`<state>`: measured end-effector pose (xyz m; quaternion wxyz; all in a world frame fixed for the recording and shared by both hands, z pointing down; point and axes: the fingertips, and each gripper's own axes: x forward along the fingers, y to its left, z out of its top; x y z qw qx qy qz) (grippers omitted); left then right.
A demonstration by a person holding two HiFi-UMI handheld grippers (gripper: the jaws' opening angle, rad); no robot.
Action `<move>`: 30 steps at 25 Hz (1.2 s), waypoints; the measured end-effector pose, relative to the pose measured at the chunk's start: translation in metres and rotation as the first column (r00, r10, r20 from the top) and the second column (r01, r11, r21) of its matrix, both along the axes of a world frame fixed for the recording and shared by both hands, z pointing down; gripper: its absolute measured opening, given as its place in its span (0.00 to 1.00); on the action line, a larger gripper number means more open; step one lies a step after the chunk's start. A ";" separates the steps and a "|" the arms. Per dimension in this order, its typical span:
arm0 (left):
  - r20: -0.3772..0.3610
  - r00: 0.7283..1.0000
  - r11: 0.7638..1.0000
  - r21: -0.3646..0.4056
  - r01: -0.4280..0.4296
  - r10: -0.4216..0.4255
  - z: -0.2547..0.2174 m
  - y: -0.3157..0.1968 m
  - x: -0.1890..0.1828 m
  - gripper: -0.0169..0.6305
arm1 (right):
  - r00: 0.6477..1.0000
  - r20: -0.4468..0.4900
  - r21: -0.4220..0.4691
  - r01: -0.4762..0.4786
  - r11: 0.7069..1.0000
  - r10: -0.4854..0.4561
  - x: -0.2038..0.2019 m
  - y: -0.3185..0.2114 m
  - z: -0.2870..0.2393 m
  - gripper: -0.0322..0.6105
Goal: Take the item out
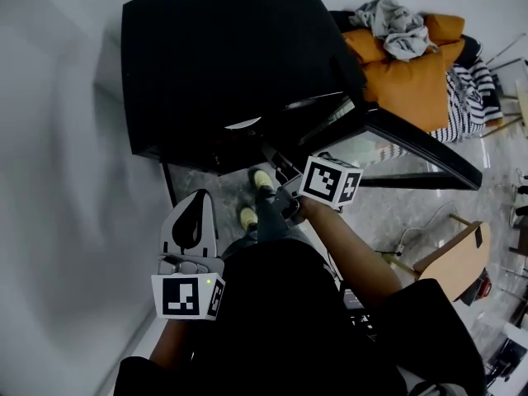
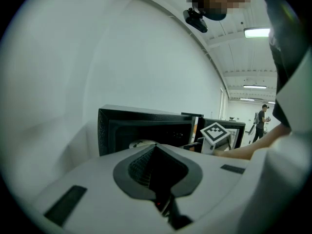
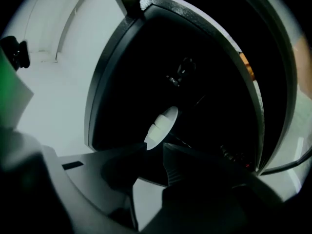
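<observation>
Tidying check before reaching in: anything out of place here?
Nothing odd at the black box, its white item lying inside. Only crumpled grey clothes heaped on the orange seat behind look untidy.

The head view looks steeply down onto the top of the black cabinet (image 1: 214,64). The left gripper view sits farther back, facing roughly level at the cabinet's open front, and shares the right gripper's marker cube (image 2: 216,133) with the head view. The right gripper view looks from close up into that dark opening.
</observation>
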<state>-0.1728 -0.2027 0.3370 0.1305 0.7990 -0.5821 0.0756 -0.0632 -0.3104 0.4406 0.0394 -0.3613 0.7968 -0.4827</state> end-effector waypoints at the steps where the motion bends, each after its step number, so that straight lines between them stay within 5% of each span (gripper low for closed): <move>1: 0.004 1.000 1.000 -0.002 0.006 -0.006 -0.001 -0.001 -0.002 0.04 | 1.000 0.018 -0.017 -0.006 1.000 0.006 -0.003 -0.006 0.003 0.21; 8: 0.029 0.998 0.998 0.011 0.058 -0.059 -0.011 -0.003 -0.019 0.04 | 0.989 0.128 -0.089 -0.064 0.994 0.075 -0.017 -0.039 0.019 0.31; 30: 0.041 0.987 0.987 0.060 0.151 -0.154 -0.020 0.040 -0.061 0.04 | 0.913 0.331 -0.285 -0.142 0.948 0.237 -0.037 -0.075 0.047 0.30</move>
